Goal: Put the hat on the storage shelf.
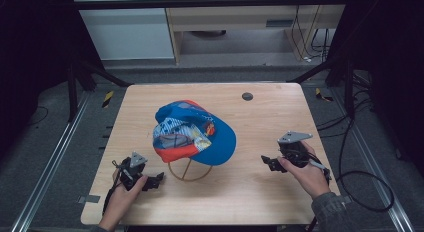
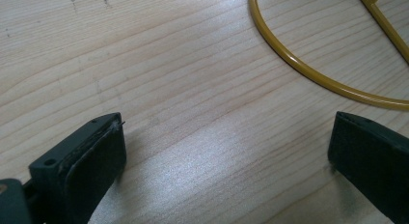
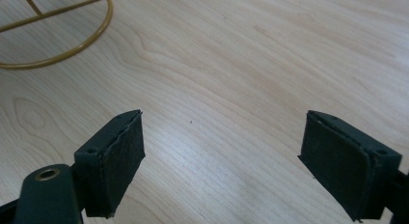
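Note:
A blue, red and patterned cap (image 1: 192, 133) rests on a yellow wire stand (image 1: 189, 173) near the middle of the wooden table (image 1: 260, 187). My left gripper (image 1: 156, 180) lies low at the front left, just left of the stand's ring (image 2: 308, 69), its jaws wide apart with bare wood between them. My right gripper (image 1: 267, 162) sits at the front right, pointing left toward the cap, open, with nothing between its pads (image 3: 120, 161). The stand's ring (image 3: 62, 45) shows at the upper left of the right gripper view.
A small dark round insert (image 1: 247, 96) sits in the table near its far edge. Metal rails (image 1: 55, 157) run along both sides of the table. Cables (image 1: 367, 184) lie on the floor at the right. A cabinet (image 1: 250, 17) stands beyond the table.

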A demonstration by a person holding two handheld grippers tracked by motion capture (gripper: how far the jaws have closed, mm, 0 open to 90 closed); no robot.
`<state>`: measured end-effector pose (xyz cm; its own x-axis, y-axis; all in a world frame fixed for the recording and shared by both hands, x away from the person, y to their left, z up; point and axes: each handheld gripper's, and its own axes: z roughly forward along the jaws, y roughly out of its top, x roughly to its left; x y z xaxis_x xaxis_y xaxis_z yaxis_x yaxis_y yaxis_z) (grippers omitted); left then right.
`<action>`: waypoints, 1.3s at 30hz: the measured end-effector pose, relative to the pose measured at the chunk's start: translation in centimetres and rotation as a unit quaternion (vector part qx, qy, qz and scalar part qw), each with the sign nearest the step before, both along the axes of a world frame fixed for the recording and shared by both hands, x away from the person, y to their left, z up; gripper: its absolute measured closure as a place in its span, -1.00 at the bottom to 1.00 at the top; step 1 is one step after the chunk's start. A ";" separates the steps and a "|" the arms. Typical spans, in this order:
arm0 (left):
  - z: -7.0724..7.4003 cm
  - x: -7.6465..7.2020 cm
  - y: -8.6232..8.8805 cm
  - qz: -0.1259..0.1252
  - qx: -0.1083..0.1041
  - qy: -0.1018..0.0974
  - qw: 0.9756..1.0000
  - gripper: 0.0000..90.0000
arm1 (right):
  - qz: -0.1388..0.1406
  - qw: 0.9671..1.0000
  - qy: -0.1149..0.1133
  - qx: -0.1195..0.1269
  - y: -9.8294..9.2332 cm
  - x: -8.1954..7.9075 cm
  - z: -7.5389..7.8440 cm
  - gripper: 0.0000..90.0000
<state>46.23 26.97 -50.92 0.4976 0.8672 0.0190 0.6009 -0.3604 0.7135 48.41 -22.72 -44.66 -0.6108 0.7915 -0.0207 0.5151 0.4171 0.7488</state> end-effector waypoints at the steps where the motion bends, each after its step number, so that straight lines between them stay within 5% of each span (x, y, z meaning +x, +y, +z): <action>1: 0.0 0.0 0.0 0.000 0.000 0.000 1.000 -1.00 | -0.002 1.000 0.003 -0.002 -0.1 0.0 -0.3 -0.65; 25: 0.0 0.0 0.0 -0.001 0.001 0.001 1.000 -1.00 | -0.013 1.000 0.026 -0.003 0.6 -0.2 -4.1 -0.68; 39: 0.0 0.0 0.1 -0.003 0.003 0.001 1.000 -1.00 | -0.045 0.998 0.033 0.011 1.2 0.6 -5.1 -0.74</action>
<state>46.22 27.02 -50.89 0.5021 0.8645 0.0230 0.6011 -0.3680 0.7094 49.05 -21.55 -49.81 -0.5367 0.8430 0.0356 0.5987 0.3507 0.7202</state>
